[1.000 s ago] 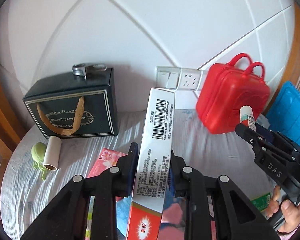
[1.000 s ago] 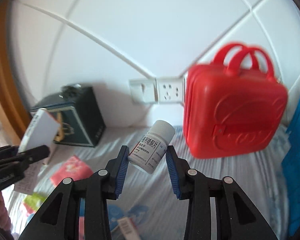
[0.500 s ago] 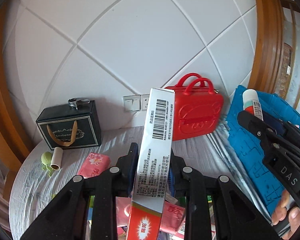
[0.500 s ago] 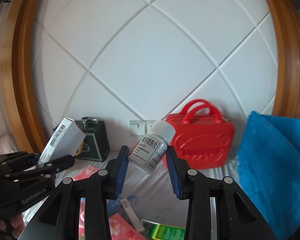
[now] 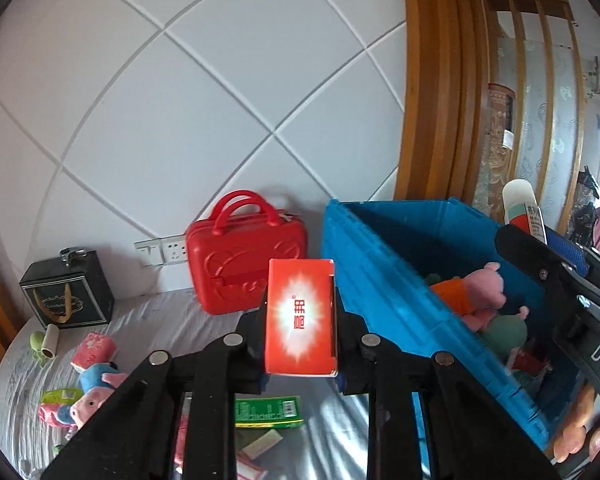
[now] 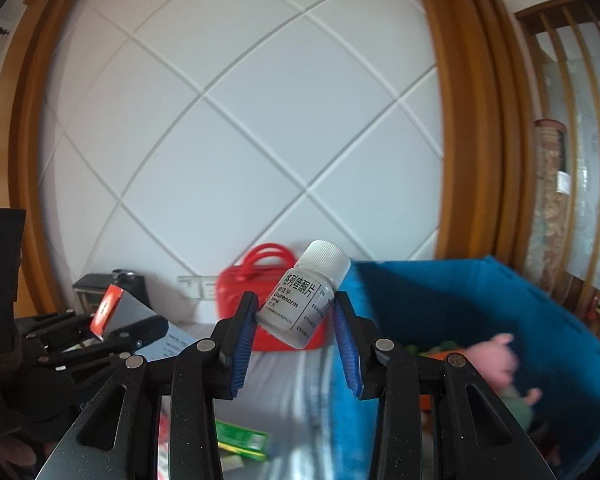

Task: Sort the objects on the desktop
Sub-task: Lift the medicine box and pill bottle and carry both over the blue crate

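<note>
Bin (image 5: 364, 248) rim lies at two o'clock; left gripper (image 5: 300, 332) is closing on box (image 5: 300, 316), right gripper (image 6: 296, 320) pinching bottle (image 6: 304, 300).

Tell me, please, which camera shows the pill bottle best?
The right wrist view: the bottle sits centred and tilted between the right gripper's pads, with cap and label readable. The left wrist view shows only its top part near the right edge, behind that gripper.

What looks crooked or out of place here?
The white pill bottle sits tilted between the right gripper fingers, cap leaning right. Small packets and pig toys lie scattered on the table.
</note>
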{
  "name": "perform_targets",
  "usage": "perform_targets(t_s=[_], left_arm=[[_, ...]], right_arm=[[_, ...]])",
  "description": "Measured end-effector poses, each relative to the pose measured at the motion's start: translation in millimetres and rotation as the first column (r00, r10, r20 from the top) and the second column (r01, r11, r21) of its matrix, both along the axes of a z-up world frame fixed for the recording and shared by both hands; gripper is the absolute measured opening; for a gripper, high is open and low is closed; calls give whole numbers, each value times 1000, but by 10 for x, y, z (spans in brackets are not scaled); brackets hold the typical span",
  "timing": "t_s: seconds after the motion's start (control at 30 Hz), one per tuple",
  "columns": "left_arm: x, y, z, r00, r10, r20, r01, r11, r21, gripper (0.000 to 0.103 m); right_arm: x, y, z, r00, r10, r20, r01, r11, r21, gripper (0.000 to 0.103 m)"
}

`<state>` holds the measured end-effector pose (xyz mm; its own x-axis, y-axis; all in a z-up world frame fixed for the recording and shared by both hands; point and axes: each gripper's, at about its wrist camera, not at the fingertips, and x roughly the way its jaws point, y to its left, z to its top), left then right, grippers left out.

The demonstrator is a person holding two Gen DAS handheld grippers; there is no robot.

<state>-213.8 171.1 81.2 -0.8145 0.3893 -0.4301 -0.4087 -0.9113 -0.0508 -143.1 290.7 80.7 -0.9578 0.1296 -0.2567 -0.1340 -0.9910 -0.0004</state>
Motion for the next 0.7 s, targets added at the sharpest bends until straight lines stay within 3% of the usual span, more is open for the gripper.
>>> perform_targets(t_s=[0.2,0.37,0.53,0.7], left_arm=[[387,1086,259,995,-78,-68,79,997,18,22],[640,1818,317,987,-142,-76,142,990,1,22],[817,2354,200,984,-174,-47,171,983,-63,23],[831,2569,21,985,-174,-2,173,980,-94,22]], right_arm=[[446,1190,10,995,-98,17,98,995,-17,37],[666,1891,-46,988,-146,59,147,989,-14,37],[758,2347,-196,984,-141,110,142,990,-10,37],[744,2528,-441,972,-118,205,120,993,3,37]])
